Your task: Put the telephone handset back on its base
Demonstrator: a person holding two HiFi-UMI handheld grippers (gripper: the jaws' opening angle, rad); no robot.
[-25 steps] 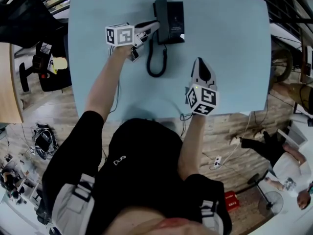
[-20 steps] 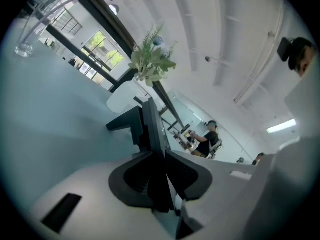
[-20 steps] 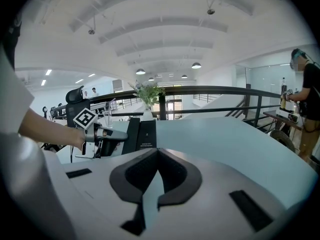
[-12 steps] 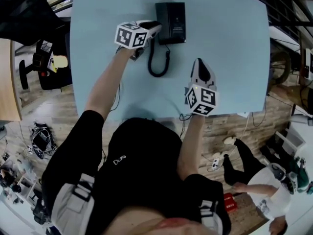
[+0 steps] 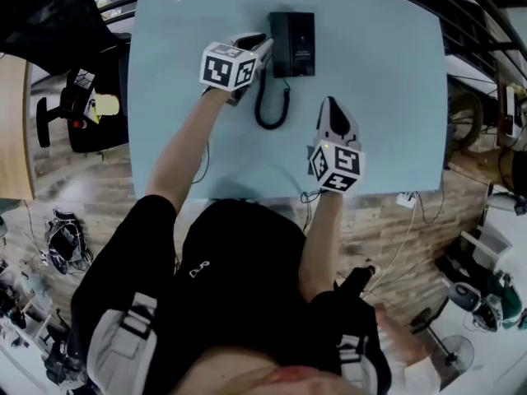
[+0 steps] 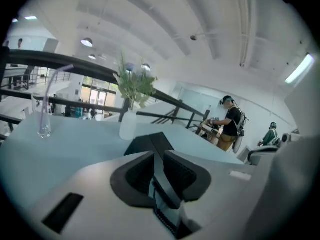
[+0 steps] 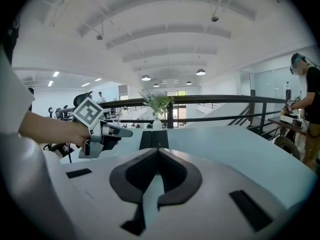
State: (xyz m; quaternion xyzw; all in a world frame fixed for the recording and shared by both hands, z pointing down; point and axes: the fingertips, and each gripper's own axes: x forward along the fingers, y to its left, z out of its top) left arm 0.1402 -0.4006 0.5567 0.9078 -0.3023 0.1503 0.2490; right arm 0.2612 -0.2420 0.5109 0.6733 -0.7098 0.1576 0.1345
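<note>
**Left gripper [image 5: 265, 44] closing in beside the telephone**

Compared with a second ago, the marker cube [image 5: 226, 66] on the left gripper is sitting nearer the telephone. The handset [image 5: 280, 41] is now lying squarely along the left side of its base [image 5: 303, 46], at the upper centre of the head view. The left gripper's tips are pointing at the handset's left edge, just beside it. In the right gripper view a slim gap is showing between the tips and the telephone. Its jaws are standing a narrow slit apart, and the dark coiled cord [image 5: 272, 127] is showing through that slit. Whether the pads are touching the cord cannot be told. The cord is looping toward the near side of the pale blue table [image 5: 387, 97]. The right gripper [image 5: 332, 104] is resting at centre right of the table, well apart from the telephone, with its jaws pressing together on nothing. A white vase [image 6: 128, 126] of green sprigs is standing behind the telephone.
</note>
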